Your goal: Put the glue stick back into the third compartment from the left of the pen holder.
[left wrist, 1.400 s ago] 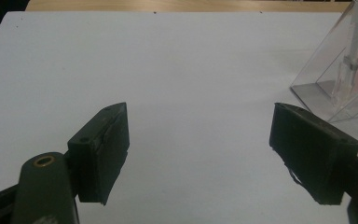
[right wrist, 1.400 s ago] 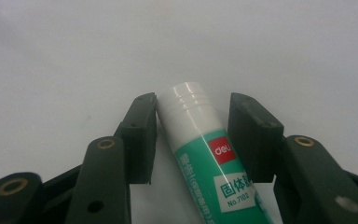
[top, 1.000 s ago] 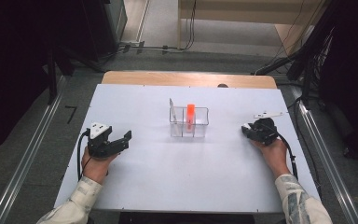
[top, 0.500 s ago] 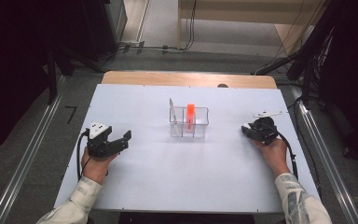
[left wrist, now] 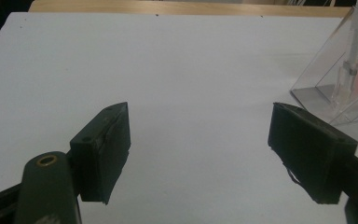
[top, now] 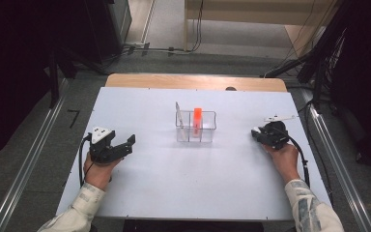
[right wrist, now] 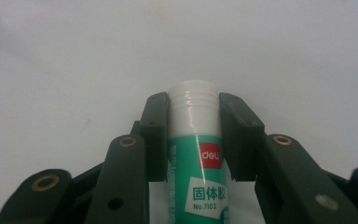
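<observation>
A green and white glue stick (right wrist: 195, 154) with a white cap lies between my right gripper's (right wrist: 194, 114) jaws, which press on both its sides just above the white table. In the high view this right gripper (top: 257, 135) rests at the table's right side, pointing left. My left gripper (top: 128, 143) sits at the left of the table, open, with nothing between its black pads (left wrist: 106, 149). A clear plastic organizer (top: 196, 126) stands at mid table, holding an orange item (top: 197, 118) and a white pen (top: 178, 113). The left gripper view catches the organizer (left wrist: 328, 84) at its right edge.
The white table top (top: 193, 183) lies on a wooden desk whose far edge (top: 193, 81) shows behind it. Cables trail from both grippers toward the person's forearms. Grey floor and metal rails flank the table on both sides.
</observation>
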`<state>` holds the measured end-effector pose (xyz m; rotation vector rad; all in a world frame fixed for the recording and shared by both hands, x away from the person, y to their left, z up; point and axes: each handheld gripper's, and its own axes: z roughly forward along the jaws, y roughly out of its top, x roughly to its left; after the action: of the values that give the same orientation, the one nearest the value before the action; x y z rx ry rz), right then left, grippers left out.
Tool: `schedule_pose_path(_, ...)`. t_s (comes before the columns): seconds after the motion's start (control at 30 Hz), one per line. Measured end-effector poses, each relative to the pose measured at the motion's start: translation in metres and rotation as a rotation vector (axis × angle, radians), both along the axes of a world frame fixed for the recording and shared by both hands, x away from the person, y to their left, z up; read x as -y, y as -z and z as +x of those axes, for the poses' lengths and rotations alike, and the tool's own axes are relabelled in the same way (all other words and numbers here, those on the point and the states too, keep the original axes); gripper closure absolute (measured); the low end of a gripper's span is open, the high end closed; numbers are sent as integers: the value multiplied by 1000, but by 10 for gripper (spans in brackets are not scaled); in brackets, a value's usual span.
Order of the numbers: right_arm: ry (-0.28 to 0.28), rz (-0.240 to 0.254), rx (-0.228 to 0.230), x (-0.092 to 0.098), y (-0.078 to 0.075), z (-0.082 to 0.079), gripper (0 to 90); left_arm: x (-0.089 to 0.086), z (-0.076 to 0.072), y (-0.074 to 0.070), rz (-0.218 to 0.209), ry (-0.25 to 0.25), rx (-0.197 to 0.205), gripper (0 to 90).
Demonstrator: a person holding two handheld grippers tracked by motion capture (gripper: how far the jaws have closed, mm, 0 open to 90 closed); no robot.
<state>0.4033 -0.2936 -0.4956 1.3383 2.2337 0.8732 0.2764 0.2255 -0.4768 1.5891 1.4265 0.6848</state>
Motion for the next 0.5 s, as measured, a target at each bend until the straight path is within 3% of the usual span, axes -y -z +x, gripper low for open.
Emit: schedule_pose_path(0.5, 14, 41, 18, 4, -10, -4, 632, -1, 0, 0, -2, -5, 0, 213)
